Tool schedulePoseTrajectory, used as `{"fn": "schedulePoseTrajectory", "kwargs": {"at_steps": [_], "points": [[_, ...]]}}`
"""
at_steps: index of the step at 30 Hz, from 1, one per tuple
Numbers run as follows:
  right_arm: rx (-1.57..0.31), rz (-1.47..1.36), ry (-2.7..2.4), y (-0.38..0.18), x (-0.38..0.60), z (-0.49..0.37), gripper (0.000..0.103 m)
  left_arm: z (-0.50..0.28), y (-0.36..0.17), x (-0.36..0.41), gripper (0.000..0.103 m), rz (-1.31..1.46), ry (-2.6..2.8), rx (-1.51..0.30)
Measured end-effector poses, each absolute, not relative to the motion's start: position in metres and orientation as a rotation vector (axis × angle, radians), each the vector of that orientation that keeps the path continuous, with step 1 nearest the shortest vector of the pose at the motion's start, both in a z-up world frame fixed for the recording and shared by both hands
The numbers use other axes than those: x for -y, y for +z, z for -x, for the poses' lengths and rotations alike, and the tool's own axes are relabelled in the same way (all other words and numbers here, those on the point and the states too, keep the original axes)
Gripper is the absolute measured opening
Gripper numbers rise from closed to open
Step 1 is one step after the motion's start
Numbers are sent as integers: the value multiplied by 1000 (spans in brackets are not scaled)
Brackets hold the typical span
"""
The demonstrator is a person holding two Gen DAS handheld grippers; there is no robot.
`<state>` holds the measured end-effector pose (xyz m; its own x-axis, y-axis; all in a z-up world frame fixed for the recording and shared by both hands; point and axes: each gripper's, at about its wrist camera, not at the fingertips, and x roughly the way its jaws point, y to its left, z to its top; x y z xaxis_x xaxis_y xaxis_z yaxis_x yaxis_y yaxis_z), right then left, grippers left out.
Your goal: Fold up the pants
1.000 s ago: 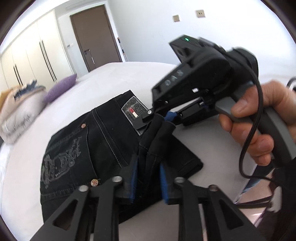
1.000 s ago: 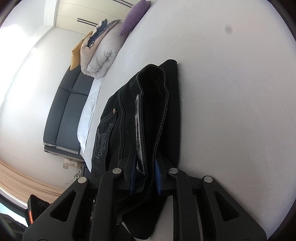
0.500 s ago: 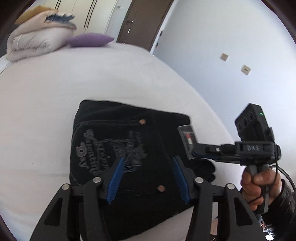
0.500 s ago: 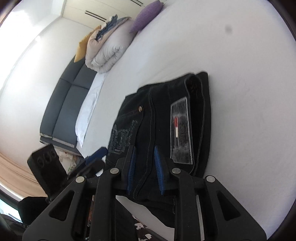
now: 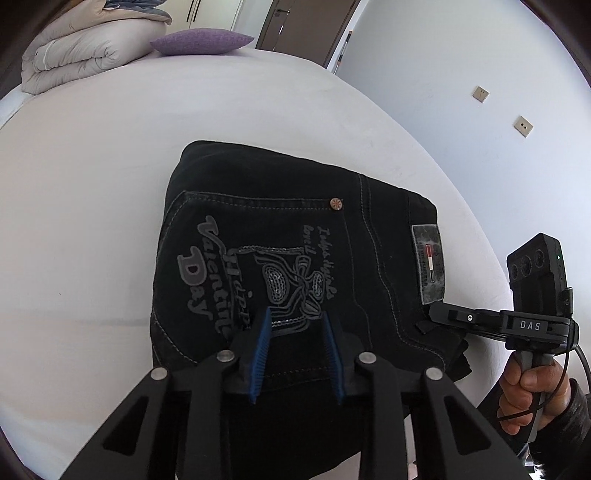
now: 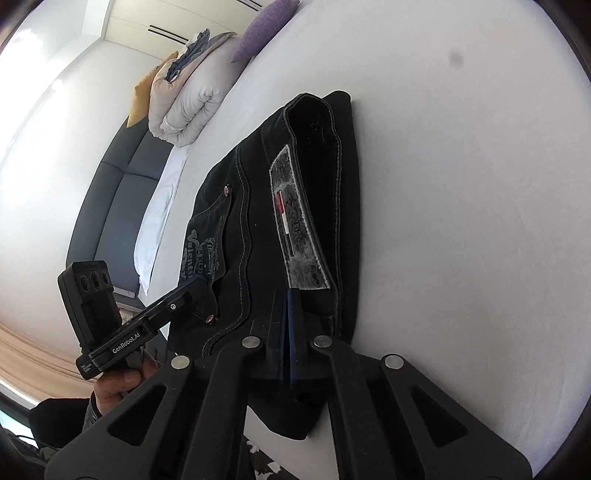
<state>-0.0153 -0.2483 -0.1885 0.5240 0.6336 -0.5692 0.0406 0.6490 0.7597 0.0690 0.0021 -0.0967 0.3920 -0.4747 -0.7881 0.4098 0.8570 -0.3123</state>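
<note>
Black jeans (image 5: 295, 229) lie folded flat on the white bed (image 5: 110, 184), back pocket print and grey label (image 5: 428, 264) facing up. My left gripper (image 5: 295, 314) hovers over the near edge of the pocket. Its jaws are closing, the blue pads stand apart and no fabric is pinched between them. My right gripper (image 6: 290, 295) is shut, pads together with nothing between, its tip at the waistband just below the label (image 6: 295, 236). In the left wrist view the right gripper (image 5: 434, 314) reaches in from the right, held by a hand (image 5: 528, 384).
A rolled duvet (image 5: 74, 55) and a purple pillow (image 5: 199, 40) sit at the far end of the bed. A brown door (image 5: 303, 22) stands behind them. A dark sofa (image 6: 110, 206) runs along the bed's far side. The bed edge lies just below the jeans.
A second ago both grippers held a raised fold of the jeans. Both have let go and the jeans now lie flat. The left gripper rolled and drew back; the right one closed empty.
</note>
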Motion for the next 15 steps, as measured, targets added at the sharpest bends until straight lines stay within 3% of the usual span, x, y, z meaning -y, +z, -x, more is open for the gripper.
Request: {"fn": "schedulePoseTrajectory", "kwargs": {"at_steps": [10,12,13,14,15], "points": [[-947,-755,384,-177,254,39,0,-61,-80,-15,33,102,-552,-979],[-948,-699,334,-168,258,48,8,-58,-65,-35,56,122,-544,-928],[-948,-678,313,-164,262,52,8,-60,-57,-45,72,132,-524,-902],[-939,-683,312,-160,267,55,8,-65,-51,-57,81,146,-496,-872],[-925,-696,313,-156,271,56,8,-71,-49,-66,82,157,-480,-861]]}}
